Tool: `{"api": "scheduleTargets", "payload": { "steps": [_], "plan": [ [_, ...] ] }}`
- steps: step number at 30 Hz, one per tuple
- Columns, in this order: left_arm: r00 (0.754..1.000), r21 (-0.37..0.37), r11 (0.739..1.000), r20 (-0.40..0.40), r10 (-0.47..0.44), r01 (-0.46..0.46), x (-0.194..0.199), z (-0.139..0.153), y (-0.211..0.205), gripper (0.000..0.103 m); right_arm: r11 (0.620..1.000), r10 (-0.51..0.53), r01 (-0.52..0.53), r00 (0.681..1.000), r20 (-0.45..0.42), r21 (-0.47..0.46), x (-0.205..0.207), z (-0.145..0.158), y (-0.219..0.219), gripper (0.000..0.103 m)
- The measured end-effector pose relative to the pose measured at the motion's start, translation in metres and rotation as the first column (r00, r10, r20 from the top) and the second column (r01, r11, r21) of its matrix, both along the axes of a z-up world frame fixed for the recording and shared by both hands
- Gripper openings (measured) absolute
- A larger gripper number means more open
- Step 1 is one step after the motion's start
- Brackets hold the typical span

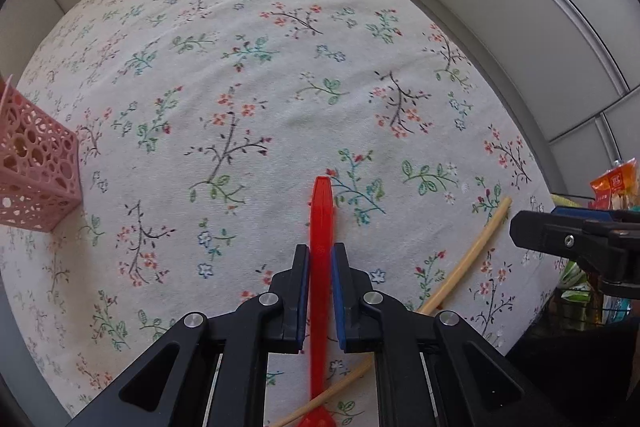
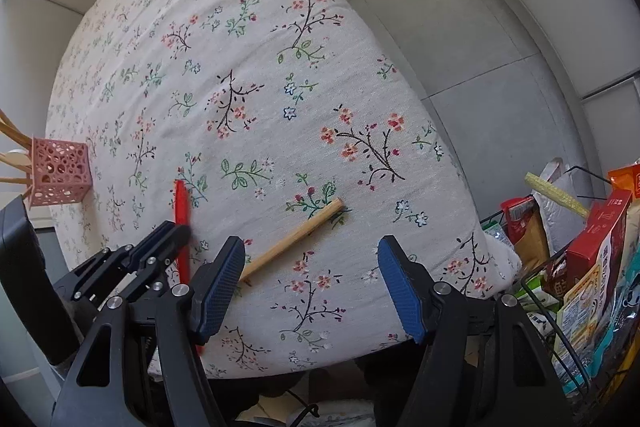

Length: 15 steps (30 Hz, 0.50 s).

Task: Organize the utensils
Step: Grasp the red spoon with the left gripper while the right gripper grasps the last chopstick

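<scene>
Blue-padded fingers of the left gripper (image 1: 320, 291) are clamped on the red plastic utensil (image 1: 321, 223), gripping its flat handle partway along while it lies on the floral tabletop (image 1: 248, 75). It looks light, stiff and a little slick, so this mid-handle hold should suit. Its working end is cut off below. 1 wooden chopstick (image 2: 294, 237) lies just beside it, light and rigid. The right gripper (image 2: 312, 287) hangs with fingers apart, empty. The pink holder (image 2: 58, 173) stands well apart, its inside hidden.
</scene>
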<state>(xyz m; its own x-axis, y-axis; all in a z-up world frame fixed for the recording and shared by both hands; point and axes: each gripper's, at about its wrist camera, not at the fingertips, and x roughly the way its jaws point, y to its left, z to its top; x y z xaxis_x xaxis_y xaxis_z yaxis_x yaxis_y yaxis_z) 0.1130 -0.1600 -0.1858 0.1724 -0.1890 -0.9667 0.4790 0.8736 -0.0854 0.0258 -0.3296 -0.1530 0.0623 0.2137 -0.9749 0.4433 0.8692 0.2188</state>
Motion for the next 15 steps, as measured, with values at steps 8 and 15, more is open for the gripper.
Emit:
{"api": "scheduleTargets", "payload": {
  "steps": [8, 15],
  "plan": [
    [0.992, -0.070, 0.993, 0.080, 0.100, -0.094, 0.013, 0.035, 0.044, 0.011, 1.000, 0.028, -0.029, 0.999, -0.042, -0.006, 0.007, -0.015, 0.017, 0.072],
    [0.964, -0.073, 0.984, 0.200, 0.177, -0.165, 0.008, 0.050, 0.058, 0.011, 0.999, 0.015, -0.011, 0.994, -0.104, 0.038, 0.014, -0.039, 0.030, 0.073]
  ]
}}
